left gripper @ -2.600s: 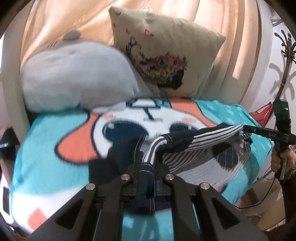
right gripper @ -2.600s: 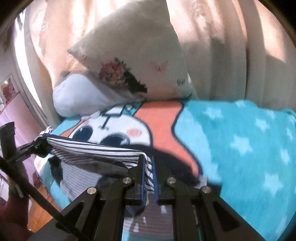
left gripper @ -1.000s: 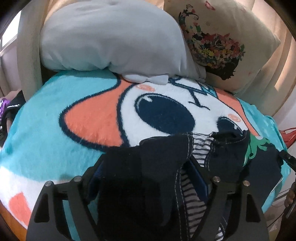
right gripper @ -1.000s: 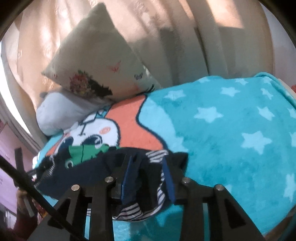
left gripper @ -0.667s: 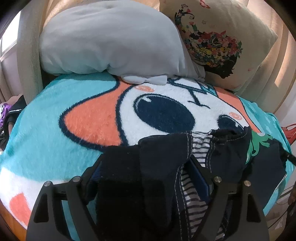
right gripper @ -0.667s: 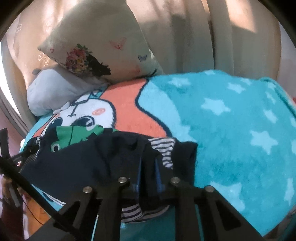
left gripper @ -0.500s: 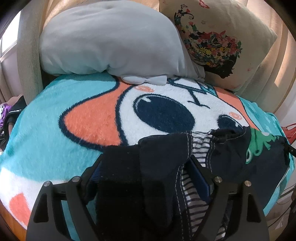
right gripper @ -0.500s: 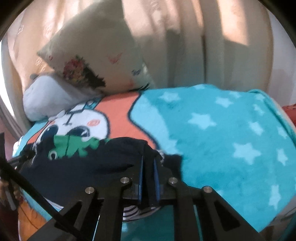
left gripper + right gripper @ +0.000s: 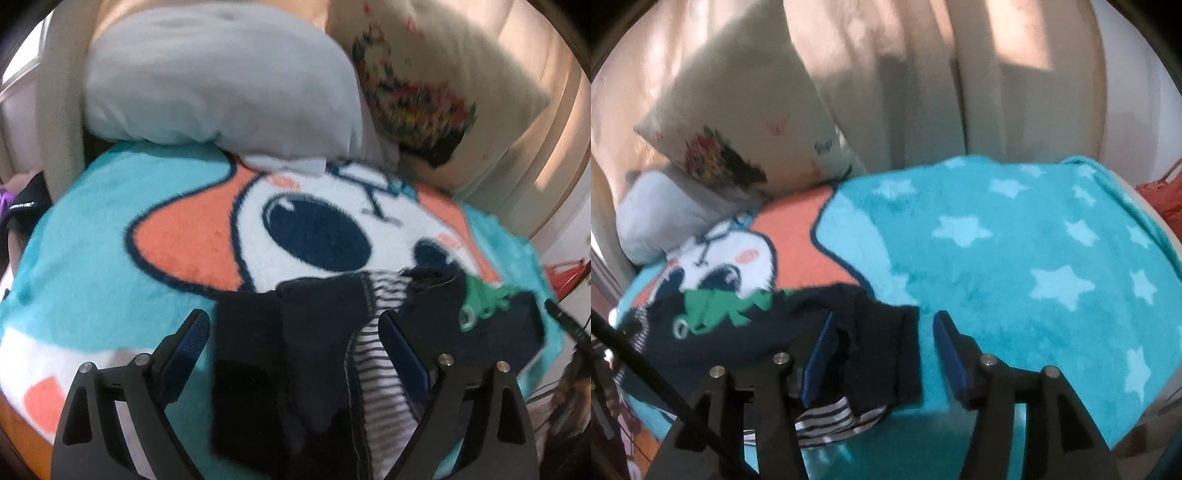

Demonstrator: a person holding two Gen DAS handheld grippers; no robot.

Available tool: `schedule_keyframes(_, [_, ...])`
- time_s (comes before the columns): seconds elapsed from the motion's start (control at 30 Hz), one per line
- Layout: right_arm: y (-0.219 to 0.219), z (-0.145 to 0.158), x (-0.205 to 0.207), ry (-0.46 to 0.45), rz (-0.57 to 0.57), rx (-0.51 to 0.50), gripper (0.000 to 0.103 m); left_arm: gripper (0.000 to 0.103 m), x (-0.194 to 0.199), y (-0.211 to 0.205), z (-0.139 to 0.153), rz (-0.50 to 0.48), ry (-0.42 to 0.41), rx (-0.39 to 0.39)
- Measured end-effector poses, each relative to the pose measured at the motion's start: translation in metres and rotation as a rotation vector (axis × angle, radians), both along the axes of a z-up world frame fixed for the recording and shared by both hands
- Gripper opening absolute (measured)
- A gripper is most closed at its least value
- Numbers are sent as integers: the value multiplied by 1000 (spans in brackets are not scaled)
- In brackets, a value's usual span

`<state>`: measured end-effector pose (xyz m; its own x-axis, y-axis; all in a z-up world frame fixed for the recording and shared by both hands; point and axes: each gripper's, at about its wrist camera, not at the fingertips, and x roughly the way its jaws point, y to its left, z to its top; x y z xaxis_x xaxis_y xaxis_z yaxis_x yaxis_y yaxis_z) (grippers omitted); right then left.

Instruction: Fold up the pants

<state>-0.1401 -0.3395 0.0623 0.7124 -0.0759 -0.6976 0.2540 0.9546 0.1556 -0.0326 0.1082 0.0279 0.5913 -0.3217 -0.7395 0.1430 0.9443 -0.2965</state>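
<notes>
We see the dark navy pants [image 9: 317, 354] lying bunched on the teal cartoon blanket [image 9: 110, 258] that covers the bed, their striped lining [image 9: 376, 365] turned out and a green print [image 9: 720, 306] showing on the upper layer. Our left hand-held gripper [image 9: 293, 328] has its fingers spread wide on either side of the near edge of the pants, gripping nothing, and our right hand-held gripper [image 9: 882, 325] is likewise spread apart over the opposite corner of the garment. Behind the pants, a grey pillow [image 9: 221, 81] and a cream floral cushion [image 9: 424, 85] rest against the curtain [image 9: 923, 74].
</notes>
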Motion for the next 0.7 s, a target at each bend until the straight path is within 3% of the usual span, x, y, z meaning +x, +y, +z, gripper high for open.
schedule_keyframes(0.17, [17,30,-12,-75,-29,-74,65,92,-20,27,14,66,-50,-29])
schedule_keyframes(0.3, [50,39,0,-103,97,-36,66,92,-28,39,1,87,-19,-46])
schedule_keyframes(0.43, [95,26,22,-74,249,12,66,92,-29,34,-5,66,9,-97])
schedule_keyframes(0.57, [131,4,46,-25,341,86,66,92,-27,16,10,27,-56,-104])
schedule_keyframes(0.7, [150,-20,72,9,388,177,66,92,-6,-7,4,29,-11,-3])
